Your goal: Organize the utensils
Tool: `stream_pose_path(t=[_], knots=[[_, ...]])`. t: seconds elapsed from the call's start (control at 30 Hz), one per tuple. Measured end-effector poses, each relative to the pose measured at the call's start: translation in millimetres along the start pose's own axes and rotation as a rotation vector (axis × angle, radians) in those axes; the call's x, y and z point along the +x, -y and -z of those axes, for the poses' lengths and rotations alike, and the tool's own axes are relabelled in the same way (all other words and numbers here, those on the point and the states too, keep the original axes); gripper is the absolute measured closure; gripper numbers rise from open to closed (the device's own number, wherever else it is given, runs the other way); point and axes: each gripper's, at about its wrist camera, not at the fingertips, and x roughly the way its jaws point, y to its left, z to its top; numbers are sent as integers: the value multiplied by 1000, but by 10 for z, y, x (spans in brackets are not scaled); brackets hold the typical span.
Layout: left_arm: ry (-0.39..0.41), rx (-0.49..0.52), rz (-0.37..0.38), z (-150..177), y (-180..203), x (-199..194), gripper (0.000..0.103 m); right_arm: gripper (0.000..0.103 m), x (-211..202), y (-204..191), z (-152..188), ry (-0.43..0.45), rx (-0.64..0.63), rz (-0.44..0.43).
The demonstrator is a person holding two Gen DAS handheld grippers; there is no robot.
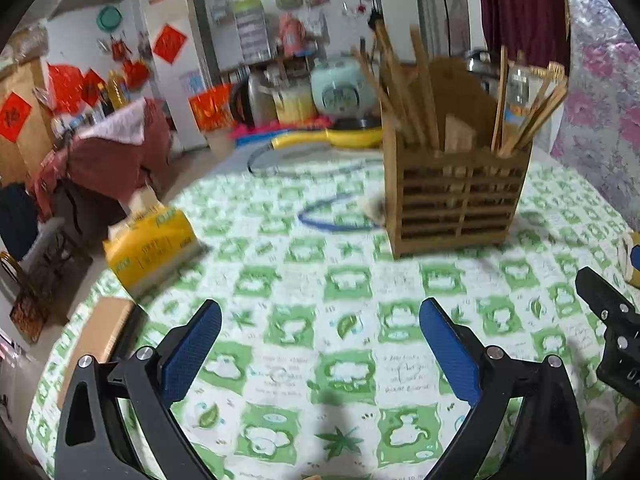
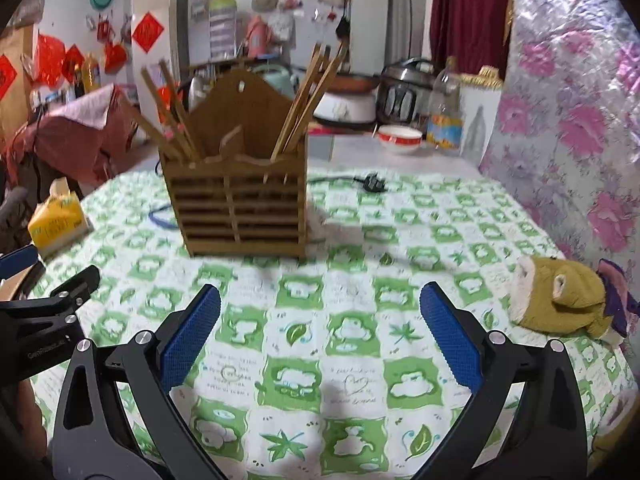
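A brown slatted wooden utensil holder (image 1: pixel 456 196) stands upright on the green-and-white checked tablecloth (image 1: pixel 304 320); it also shows in the right wrist view (image 2: pixel 240 208). Several wooden chopsticks (image 1: pixel 404 92) lean in its left compartment and several more (image 1: pixel 528 116) in its right one; they show in the right wrist view too (image 2: pixel 308 100). My left gripper (image 1: pixel 320 312) is open and empty, above the cloth in front of the holder. My right gripper (image 2: pixel 320 300) is open and empty, also in front of the holder.
A yellow tissue pack (image 1: pixel 154 246) and a cardboard box (image 1: pixel 100 336) lie at the table's left. A blue cable (image 1: pixel 336 216) curls beside the holder. A yellow-brown plush toy (image 2: pixel 560 300) lies at the right. A black plug (image 2: pixel 374 186), bowl (image 2: pixel 400 138) and cookers stand behind.
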Motion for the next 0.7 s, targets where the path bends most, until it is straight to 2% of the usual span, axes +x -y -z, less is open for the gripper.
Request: stream_pose_path(t=[0.13, 0.33, 0.47, 0.53, 0.7], knots=[[-46, 20, 29, 35, 54, 73, 6, 6, 45, -51, 20, -30, -21, -17], [-21, 1, 30, 22, 10, 15, 6, 6, -39, -15, -12, 4, -8, -16], [-4, -31, 105, 10, -47, -50, 6, 6, -128, 46, -50, 29, 20, -30], [14, -37, 118, 8, -48, -94, 6, 6, -175, 66, -60, 43, 29, -36], [60, 0, 67, 13, 50, -191, 6, 6, -216, 67, -51, 55, 31, -41]])
